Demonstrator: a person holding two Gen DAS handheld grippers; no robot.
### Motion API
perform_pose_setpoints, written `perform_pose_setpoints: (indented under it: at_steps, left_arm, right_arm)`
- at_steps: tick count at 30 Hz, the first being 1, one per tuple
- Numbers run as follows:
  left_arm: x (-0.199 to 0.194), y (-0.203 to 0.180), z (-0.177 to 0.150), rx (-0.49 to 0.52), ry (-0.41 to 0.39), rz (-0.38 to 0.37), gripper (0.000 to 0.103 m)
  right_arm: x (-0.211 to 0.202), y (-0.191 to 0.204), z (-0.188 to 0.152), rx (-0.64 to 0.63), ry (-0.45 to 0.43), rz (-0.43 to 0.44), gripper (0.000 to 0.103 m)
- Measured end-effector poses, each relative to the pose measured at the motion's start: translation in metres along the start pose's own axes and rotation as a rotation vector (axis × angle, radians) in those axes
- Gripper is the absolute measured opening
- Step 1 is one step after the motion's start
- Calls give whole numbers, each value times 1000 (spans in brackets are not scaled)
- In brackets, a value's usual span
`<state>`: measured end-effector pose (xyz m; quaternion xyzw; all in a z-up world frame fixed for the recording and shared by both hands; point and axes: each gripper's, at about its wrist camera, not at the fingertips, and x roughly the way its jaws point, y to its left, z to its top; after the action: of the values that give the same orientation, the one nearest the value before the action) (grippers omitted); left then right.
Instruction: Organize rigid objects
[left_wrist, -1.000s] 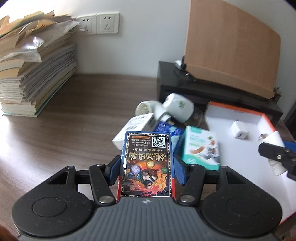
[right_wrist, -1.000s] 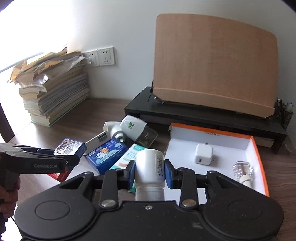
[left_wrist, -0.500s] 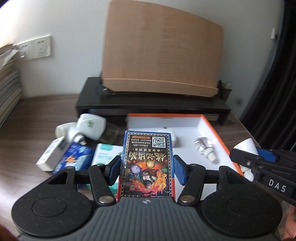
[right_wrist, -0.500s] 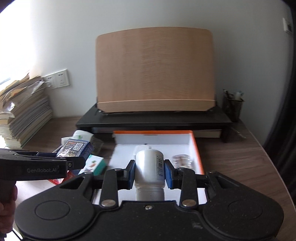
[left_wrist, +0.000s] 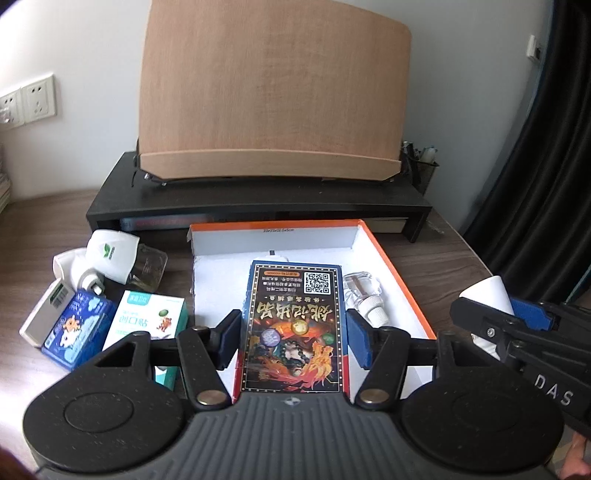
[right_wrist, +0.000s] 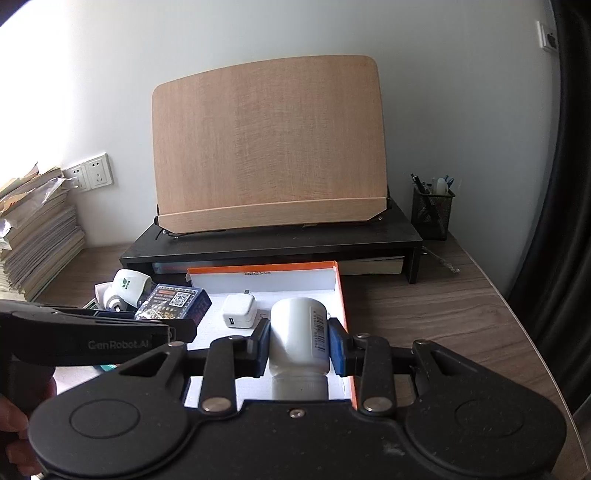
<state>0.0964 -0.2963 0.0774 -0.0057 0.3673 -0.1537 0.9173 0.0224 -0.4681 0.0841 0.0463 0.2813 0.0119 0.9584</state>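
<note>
Since a second earlier you had swung both grippers from the clutter toward the orange-rimmed tray (left_wrist: 391, 266), so the paper stack left the left wrist view. Your left gripper (left_wrist: 293, 338) stayed clamped on the card box (left_wrist: 293, 325), held above the tray's white floor; your right gripper (right_wrist: 298, 341) stayed clamped on the white bottle (right_wrist: 297, 332) over the tray's right edge. In the tray lay one white charger (right_wrist: 239, 309) and one clear stopper (left_wrist: 364, 295). On the counter (right_wrist: 443, 317) left of it you had three small boxes (left_wrist: 147, 321) and two white plug-in devices (left_wrist: 110, 254).
</note>
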Motion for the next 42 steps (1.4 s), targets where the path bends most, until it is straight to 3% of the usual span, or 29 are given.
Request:
perform_pose_setpoints:
  at_steps: [11,42]
  left_arm:
    - [3,0,0,-59,5,75,60]
    - [15,-7,-8,-105,38,118,60]
  right_arm:
    - [17,-6,5,-26,16,70,40]
    - [29,-19,3,-42,45,112,40]
